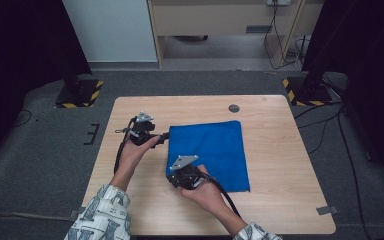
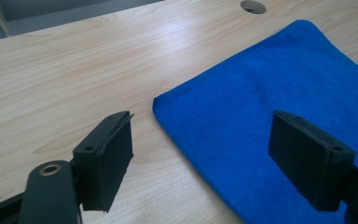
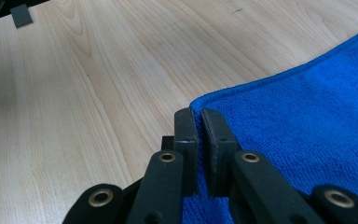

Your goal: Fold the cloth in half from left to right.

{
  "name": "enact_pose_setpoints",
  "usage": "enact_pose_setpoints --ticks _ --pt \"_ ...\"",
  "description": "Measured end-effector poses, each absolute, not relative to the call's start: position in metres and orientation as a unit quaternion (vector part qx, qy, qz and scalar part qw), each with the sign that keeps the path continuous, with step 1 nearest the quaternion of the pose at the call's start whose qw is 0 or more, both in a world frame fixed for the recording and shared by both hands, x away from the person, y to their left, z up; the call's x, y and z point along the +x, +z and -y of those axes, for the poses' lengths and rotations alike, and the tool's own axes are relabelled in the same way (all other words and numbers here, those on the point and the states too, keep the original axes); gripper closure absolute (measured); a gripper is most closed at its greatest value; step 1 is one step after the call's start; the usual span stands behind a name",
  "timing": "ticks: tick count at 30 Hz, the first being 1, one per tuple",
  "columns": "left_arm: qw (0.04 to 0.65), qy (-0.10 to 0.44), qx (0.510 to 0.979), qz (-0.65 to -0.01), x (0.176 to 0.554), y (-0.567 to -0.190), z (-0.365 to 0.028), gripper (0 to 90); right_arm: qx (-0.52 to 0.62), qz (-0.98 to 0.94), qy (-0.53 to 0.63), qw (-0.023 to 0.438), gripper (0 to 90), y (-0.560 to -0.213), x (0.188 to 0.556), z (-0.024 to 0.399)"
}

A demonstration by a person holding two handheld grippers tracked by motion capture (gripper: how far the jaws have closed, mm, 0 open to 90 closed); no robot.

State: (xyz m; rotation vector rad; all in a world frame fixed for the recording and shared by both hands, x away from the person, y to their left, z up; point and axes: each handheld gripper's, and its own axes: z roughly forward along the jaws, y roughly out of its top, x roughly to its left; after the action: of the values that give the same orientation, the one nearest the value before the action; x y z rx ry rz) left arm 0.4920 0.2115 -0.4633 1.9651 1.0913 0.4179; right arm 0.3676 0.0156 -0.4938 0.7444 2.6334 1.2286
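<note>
Right claw (image 3: 198,122): jaws pinched on near-left corner of blue cloth (image 1: 212,152) | left claw (image 2: 200,140): jaws apart, empty, by cloth's far-left corner | cloth: folded flat, mid table (image 1: 280,150)

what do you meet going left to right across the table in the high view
left hand-held gripper → folded blue cloth → bare light wooden tabletop → small grey tape piece at the table's right front edge

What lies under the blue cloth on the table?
The blue cloth lies flat on the wooden table. Whatever it covers cannot be seen; no bulge shows.
</note>
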Motion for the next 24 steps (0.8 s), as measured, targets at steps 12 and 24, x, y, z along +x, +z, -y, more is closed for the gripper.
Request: enact_pose_setpoints --ticks 12,24 --pt "0.386 0.165 0.802 -0.426 0.499 -0.475 -0.211 29.7 0.233 -0.876 0.418 0.065 85.5 -0.497 0.352 -0.033" --pt "0.389 0.159 0.797 -0.434 0.508 -0.485 -0.213 37.6 0.226 -0.878 0.418 0.054 85.3 -0.501 0.345 -0.033"
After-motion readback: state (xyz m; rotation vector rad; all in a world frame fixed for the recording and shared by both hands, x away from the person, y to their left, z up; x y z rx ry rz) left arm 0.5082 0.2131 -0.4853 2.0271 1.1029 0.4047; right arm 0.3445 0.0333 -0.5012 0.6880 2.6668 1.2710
